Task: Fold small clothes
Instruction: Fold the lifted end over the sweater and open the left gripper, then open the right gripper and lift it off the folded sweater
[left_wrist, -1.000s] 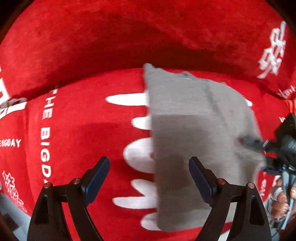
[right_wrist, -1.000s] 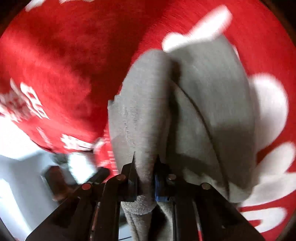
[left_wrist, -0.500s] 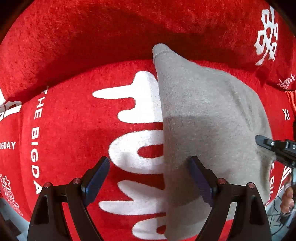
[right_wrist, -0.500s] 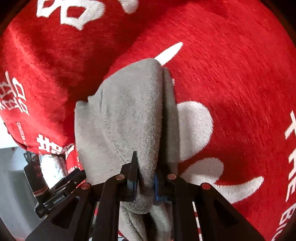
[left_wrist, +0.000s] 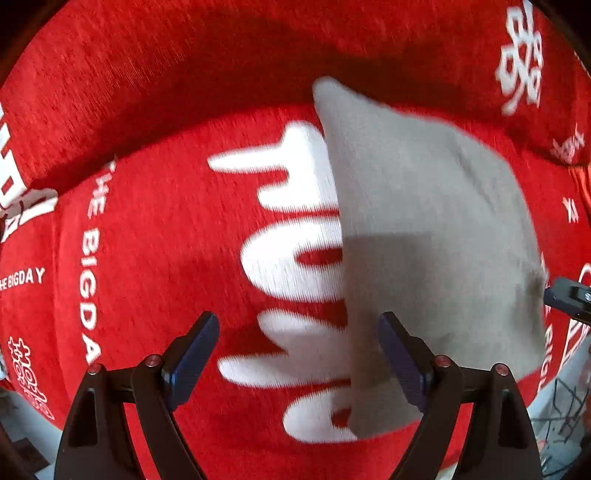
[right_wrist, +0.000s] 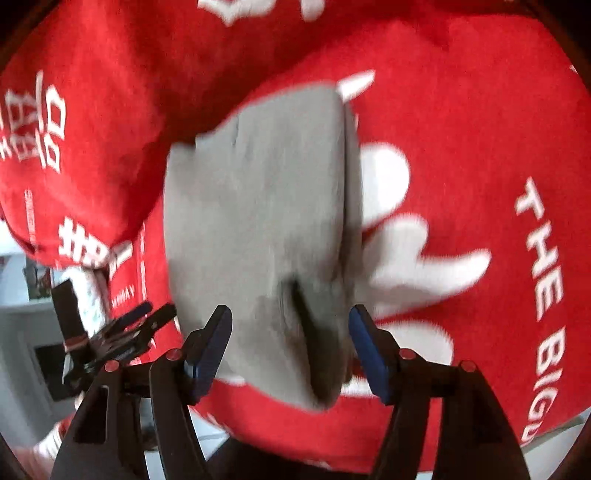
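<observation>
We see the folded grey cloth (left_wrist: 424, 236) lying on the red blanket (left_wrist: 166, 229) over its big white lettering, with our left gripper (left_wrist: 299, 354) spread wide beside it and our right gripper (right_wrist: 290, 343) spread wide astride its near edge, gripping nothing.

I see a red cloth (left_wrist: 155, 229) with white lettering covering the work surface. A folded grey garment (left_wrist: 424, 240) lies directly on it.

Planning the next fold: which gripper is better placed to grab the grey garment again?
Probably the right gripper: its open jaws straddle the near end of the grey garment. The left gripper, also open, sits mostly over the red cloth beside it.
</observation>
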